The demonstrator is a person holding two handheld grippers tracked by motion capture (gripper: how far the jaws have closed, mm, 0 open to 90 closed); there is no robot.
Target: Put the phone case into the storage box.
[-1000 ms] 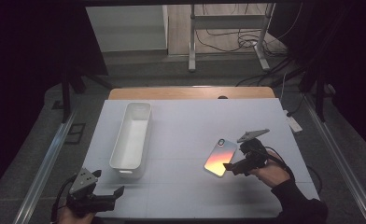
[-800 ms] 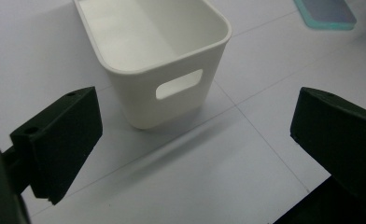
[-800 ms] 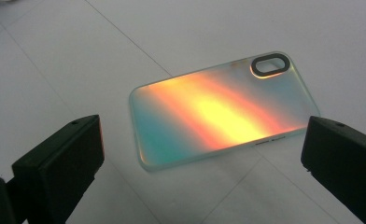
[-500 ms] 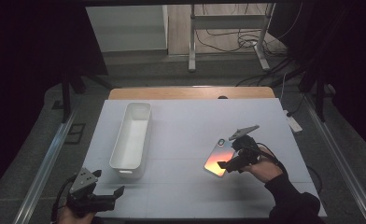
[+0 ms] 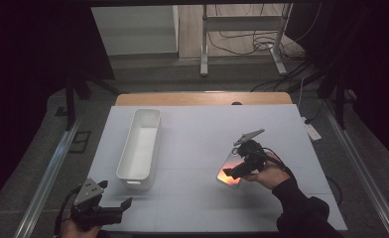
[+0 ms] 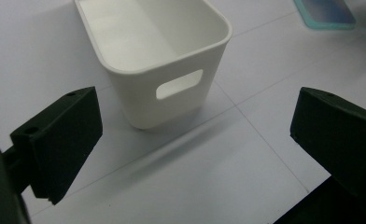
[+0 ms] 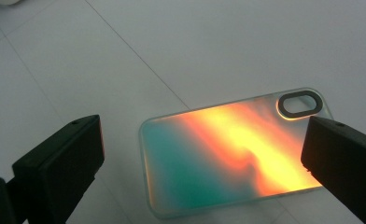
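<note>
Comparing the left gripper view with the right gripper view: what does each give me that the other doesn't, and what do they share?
Left gripper view alone: the white bin up close, its end wall with a handle slot, seen between the open jaws of the left gripper.

Right gripper view alone: the phone case's oval camera cutout and orange-to-teal colouring, between the open jaws of the right gripper.

Shared: the phone case, a far corner in the left gripper view, and the white table.

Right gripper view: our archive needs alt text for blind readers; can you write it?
An iridescent orange-and-teal phone case lies flat on the white table, between the open black jaws of the right hand-held gripper, which do not touch it. Its camera cutout faces upper right.
</note>
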